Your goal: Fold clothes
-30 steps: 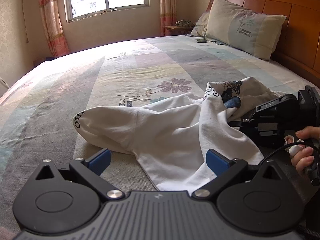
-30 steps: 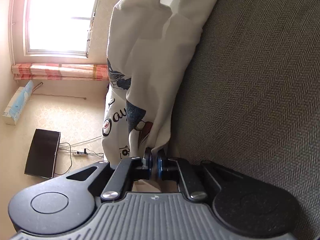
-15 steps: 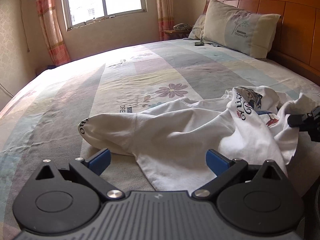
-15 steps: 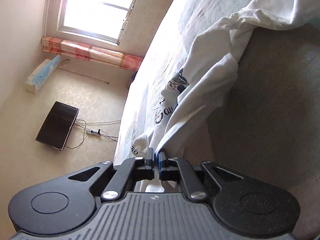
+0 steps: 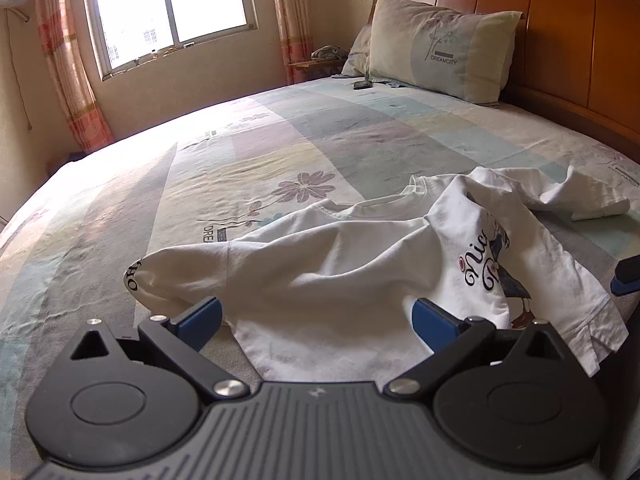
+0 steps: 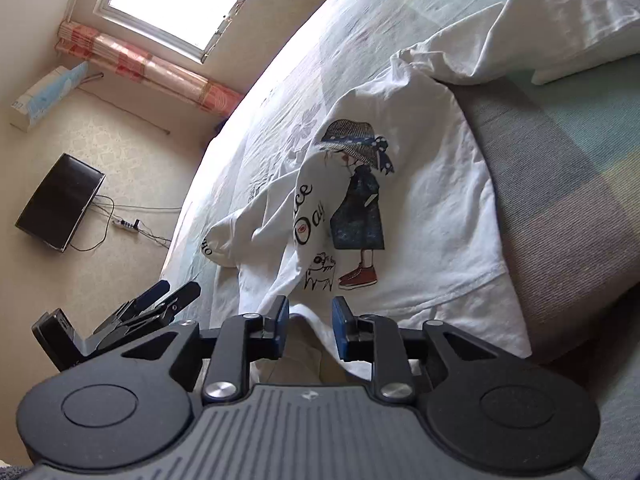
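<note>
**bedroom_lurker:** Sunlit bedroom, wooden headboard [image 5: 560,32] seen at 1 o'clock, a pillow [image 5: 440,44] propped against it, and a window [image 5: 172,12] up at 11 o'clock. Most of the left wrist view is taken up by the bed [image 5: 280,140], covered with a pastel patchwork sheet. Where's the shirt spotted, though?

**fold_nerd:** A white T-shirt [image 5: 340,264] is seen crumpled near the bed's front edge, spread from centre out to 3 o'clock. Its cartoon print [image 6: 356,200] is turned face up in the right wrist view, and one sleeve [image 5: 168,276] is flopped out at 9 o'clock.

**bedroom_lurker:** And the grippers?

**fold_nerd:** The left hand-held gripper [image 5: 316,320] is held released, blue pads spread wide, with the hem lying between them but nothing pinched. The right hand-held gripper [image 6: 308,328] is parted too, a fold of the hem sitting loose in the gap, no pad pressed on it. A TV [image 6: 60,200] is mounted on the wall at 9 o'clock in that view.
</note>
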Action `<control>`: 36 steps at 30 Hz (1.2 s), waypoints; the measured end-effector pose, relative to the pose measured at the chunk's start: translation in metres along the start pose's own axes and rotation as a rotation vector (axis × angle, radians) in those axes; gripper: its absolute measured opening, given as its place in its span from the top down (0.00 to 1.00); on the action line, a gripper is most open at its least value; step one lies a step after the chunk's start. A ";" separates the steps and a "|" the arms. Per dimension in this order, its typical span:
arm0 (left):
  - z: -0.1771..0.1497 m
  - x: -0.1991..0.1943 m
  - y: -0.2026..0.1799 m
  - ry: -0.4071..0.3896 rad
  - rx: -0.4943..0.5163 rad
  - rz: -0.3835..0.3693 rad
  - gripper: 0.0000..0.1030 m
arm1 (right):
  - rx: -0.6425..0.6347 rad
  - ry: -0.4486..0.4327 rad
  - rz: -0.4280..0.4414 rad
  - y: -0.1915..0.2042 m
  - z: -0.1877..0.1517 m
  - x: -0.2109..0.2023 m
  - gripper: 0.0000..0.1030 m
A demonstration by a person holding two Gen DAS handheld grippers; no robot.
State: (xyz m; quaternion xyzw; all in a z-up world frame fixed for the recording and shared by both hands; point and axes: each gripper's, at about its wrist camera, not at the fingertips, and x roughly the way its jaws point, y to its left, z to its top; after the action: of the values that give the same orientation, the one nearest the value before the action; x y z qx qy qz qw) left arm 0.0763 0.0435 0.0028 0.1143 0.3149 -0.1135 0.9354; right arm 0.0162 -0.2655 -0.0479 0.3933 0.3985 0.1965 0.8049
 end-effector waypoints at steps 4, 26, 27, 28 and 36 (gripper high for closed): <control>-0.001 0.011 0.017 0.059 -0.089 -0.049 0.02 | 0.010 -0.052 -0.039 -0.030 0.006 -0.027 0.67; -0.071 0.089 0.091 0.292 -0.804 -0.392 0.01 | 0.048 -0.041 -0.066 -0.059 0.009 -0.022 0.50; -0.071 0.092 0.096 0.279 -0.839 -0.410 0.01 | 0.050 -0.039 -0.066 -0.059 0.009 -0.021 0.50; -0.073 0.096 0.101 0.269 -0.892 -0.429 0.01 | 0.051 -0.037 -0.065 -0.059 0.009 -0.019 0.50; -0.113 0.084 0.098 0.281 -1.139 -0.638 0.01 | 0.059 -0.037 -0.068 -0.059 0.006 -0.022 0.50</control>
State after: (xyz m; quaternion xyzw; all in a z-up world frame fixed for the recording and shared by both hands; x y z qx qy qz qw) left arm 0.1054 0.1566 -0.1227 -0.4826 0.4628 -0.1848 0.7202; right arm 0.0082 -0.3185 -0.0819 0.4068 0.4023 0.1497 0.8064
